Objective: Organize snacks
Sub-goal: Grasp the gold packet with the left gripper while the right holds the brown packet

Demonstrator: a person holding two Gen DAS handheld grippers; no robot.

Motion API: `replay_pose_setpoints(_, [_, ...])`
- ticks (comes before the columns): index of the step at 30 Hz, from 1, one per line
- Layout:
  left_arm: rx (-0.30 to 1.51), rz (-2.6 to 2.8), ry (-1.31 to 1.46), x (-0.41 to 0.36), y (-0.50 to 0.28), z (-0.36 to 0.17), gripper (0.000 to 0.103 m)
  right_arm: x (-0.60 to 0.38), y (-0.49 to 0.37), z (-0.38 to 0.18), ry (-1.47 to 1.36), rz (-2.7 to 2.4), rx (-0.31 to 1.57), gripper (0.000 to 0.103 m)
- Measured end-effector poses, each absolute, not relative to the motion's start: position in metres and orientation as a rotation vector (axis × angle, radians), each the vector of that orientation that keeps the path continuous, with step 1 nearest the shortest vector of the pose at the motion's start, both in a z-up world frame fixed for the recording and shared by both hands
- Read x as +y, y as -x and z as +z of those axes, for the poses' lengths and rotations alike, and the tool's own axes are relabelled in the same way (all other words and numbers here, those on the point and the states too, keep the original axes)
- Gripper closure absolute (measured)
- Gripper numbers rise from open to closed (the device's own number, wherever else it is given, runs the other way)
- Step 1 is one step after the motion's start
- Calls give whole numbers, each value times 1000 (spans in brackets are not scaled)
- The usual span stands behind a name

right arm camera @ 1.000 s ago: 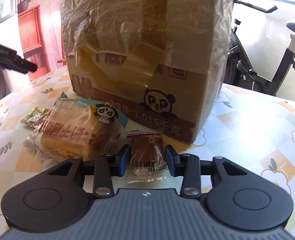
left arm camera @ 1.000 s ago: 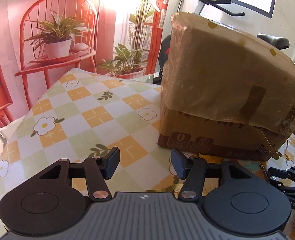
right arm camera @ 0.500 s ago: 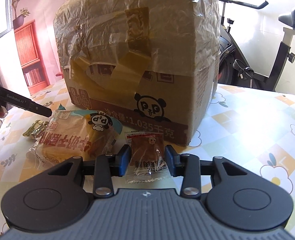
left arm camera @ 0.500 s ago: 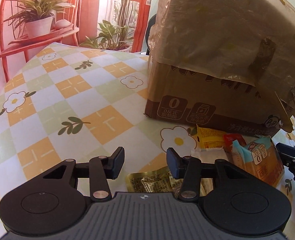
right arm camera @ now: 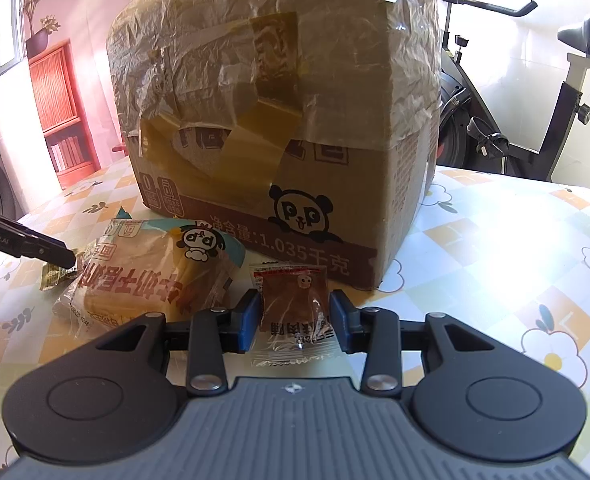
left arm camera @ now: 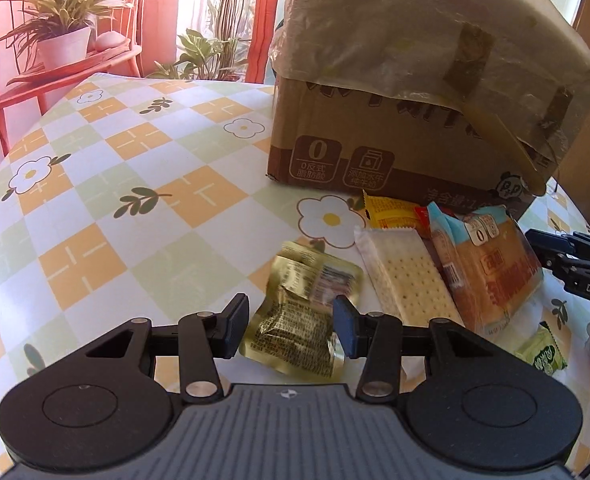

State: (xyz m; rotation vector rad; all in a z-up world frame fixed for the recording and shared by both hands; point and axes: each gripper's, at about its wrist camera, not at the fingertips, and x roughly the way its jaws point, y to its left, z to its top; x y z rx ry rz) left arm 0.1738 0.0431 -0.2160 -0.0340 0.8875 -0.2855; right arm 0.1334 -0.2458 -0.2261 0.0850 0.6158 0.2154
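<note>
Checked floral table [left arm camera: 143,168]; gold pouch [left arm camera: 303,320] lies between the left claw's [left arm camera: 291,330] released jaws, which have just been narrowing (not gripping); right claw [right arm camera: 295,318] clenched on brown snack packet [right arm camera: 293,300]; remaining snacks still loose beside cardboard box [right arm camera: 279,120], sorting barely begun.

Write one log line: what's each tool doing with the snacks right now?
left tool: around gold pouch, jaws just narrowed | right tool: gripping brown snack packet | cardboard box: closed
</note>
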Motion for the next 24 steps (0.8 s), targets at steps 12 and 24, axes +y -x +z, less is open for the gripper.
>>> replay_pose_setpoints(12, [882, -190, -47, 15, -170, -217, 39, -245, -133, -226, -85, 215, 619, 63])
replay_pose_setpoints(24, [867, -83, -60, -2, -162, -221, 45, -246, -134, -226, -85, 222, 620, 63])
